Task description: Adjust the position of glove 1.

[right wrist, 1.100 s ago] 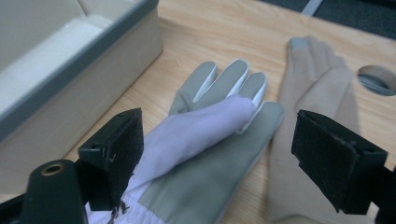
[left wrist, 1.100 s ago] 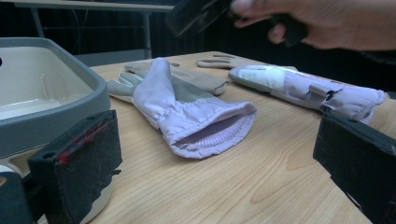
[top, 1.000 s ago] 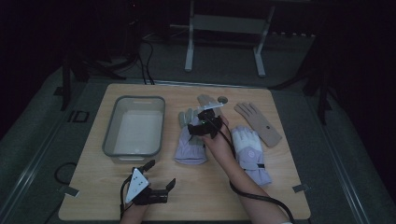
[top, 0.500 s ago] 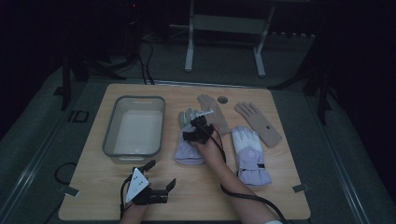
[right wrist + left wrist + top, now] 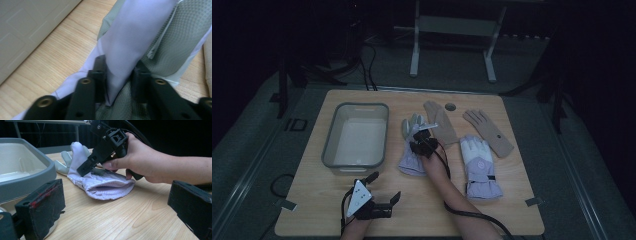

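Observation:
A lilac glove (image 5: 409, 161) lies palm up in the middle of the table, cuff toward the front. My right gripper (image 5: 421, 143) is down on its palm. In the right gripper view its jaws have just been closing and now pinch a raised fold of the lilac glove (image 5: 130, 37) between the pads of the right gripper (image 5: 120, 68). The left gripper view shows that hand and right gripper (image 5: 86, 167) pressing on the lilac glove (image 5: 107, 186). My left gripper (image 5: 379, 192) rests near the front edge, jaws wide open and empty, as its own view of the left gripper (image 5: 117, 215) confirms.
A grey tub (image 5: 331, 145) stands left of the glove, and its rim is the tub (image 5: 37, 171) edge close to my left jaw. A second lilac glove (image 5: 480, 167) lies to the right. Two tan gloves (image 5: 439, 122) (image 5: 489, 132) lie behind. A cable (image 5: 472, 215) trails from the right hand.
The right hand has come down and to the left onto the lilac glove, and its jaws have closed on a fold of it. The left gripper has stayed where it was.

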A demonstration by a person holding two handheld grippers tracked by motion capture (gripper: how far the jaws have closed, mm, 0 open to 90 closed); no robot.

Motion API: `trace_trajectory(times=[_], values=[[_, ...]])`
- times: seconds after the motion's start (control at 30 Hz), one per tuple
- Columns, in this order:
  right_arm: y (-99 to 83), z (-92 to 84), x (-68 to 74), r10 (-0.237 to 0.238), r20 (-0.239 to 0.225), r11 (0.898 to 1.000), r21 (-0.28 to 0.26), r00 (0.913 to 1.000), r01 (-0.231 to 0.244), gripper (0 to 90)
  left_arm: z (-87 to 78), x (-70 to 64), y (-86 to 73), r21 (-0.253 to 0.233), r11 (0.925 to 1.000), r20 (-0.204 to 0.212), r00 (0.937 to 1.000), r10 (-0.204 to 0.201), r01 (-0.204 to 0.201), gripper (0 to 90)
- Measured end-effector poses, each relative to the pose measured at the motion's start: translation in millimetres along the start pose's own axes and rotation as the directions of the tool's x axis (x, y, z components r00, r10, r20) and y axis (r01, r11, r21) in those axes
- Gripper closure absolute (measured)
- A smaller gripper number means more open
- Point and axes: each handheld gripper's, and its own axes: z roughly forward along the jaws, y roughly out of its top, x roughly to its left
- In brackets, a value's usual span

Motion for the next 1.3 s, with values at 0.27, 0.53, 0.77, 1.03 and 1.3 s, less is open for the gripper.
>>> trace_trajectory(times=[0.27,0.53,0.77,1.03,1.3], values=[[9.7,-17.8,-2.6,0.023,-0.028,1.000,0.015,0.9993,-0.023,78.2,-0.4,0.3,0.7,0.001,1.0000,-0.003,1.0000,-0.008,0.008,1.3],[12.6,-69.8,9.3,-0.036,-0.052,0.998,-0.052,0.9980,0.034,78.3,-7.8,5.4,2.9,-0.013,0.9999,-0.036,0.9993,-0.007,0.007,1.3],[-0.7,-111.9,14.5,-0.067,-0.058,0.996,-0.063,0.9961,0.064,78.5,-8.4,6.2,3.1,-0.014,0.9999,-0.047,0.9989,-0.006,0.005,1.3],[-27.8,-138.9,21.5,-0.073,-0.053,0.994,-0.080,0.9959,0.069,78.4,-8.8,7.4,3.0,-0.017,0.9998,-0.055,0.9984,-0.010,0.010,1.4],[-55.6,-126.4,23.6,-0.051,-0.039,0.999,-0.019,0.9979,0.051,77.9,-8.5,6.9,3.2,-0.016,0.9998,-0.051,0.9987,-0.010,0.009,1.3]])
